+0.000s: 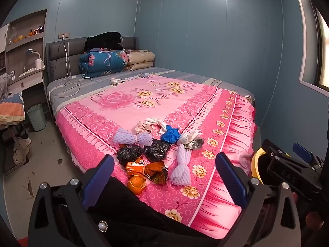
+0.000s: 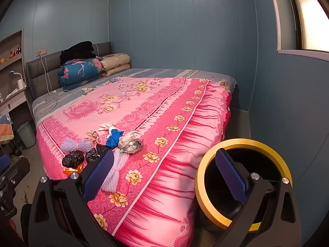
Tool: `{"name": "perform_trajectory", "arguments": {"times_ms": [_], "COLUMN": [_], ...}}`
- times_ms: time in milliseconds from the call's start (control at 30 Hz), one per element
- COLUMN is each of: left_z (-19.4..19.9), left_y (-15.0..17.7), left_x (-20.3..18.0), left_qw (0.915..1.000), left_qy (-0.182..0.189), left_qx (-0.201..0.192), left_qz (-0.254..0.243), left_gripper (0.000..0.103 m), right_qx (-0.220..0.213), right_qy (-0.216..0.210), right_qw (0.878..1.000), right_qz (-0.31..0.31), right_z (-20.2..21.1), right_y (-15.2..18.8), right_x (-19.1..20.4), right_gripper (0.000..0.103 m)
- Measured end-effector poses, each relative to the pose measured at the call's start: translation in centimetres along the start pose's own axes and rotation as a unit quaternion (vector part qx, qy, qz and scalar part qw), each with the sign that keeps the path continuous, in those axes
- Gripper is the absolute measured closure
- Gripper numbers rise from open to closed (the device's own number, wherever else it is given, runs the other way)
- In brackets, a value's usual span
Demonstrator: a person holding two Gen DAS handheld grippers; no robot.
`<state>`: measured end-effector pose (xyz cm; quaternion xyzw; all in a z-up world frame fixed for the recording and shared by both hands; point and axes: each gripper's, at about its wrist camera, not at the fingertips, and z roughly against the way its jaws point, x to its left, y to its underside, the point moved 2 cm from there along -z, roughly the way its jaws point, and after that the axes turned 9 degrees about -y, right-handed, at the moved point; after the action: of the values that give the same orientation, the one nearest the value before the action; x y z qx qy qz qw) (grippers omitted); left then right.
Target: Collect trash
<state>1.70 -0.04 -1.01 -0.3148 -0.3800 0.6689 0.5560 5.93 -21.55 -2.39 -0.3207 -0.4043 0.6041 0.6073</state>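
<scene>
A bed [image 1: 127, 107] with a pink floral cover fills the room. Near its foot lies a cluster of trash: two black crumpled bags [image 1: 129, 154], an orange snack wrapper [image 1: 148, 169], an orange peel [image 1: 135, 183], two white foam fruit nets [image 1: 182, 164], a blue glove [image 1: 170, 134], pale wrappers [image 1: 144, 126] and a silvery crumpled bag [image 2: 131, 145].

The left tongs [image 1: 164, 177] hang spread wide above the near edge of the bed, gripping nothing, with the snack wrapper and peel seen between their blue pads.

The right tongs [image 2: 164, 177] are also spread apart and hold nothing. Right of the bed, on the floor beside the hanging cover, stands a black bin with a yellow rim [image 2: 205, 164]. One blue pad appears in front of its mouth. The bin's inside looks dark; no contents can be made out.

Far left on the floor, by the headboard, stands a pale green basket [image 1: 37, 117]; its contents cannot be seen. Folded quilts [image 1: 102, 61] are stacked at the head of the bed.
</scene>
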Motion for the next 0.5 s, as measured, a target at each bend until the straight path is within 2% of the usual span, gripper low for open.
{"name": "perform_trajectory", "arguments": {"times_ms": [500], "left_z": [0.34], "left_y": [-0.26], "left_x": [0.02], "left_qw": [1.0000], "left_qy": [0.002], "left_qx": [0.000], "left_qz": [-0.001], "left_gripper": [0.008], "right_qx": [0.002], "right_qy": [0.001], "right_qw": [1.000], "right_qz": [-0.001], "right_z": [0.02], "right_y": [0.27], "right_x": [-0.16], "right_gripper": [0.008]}}
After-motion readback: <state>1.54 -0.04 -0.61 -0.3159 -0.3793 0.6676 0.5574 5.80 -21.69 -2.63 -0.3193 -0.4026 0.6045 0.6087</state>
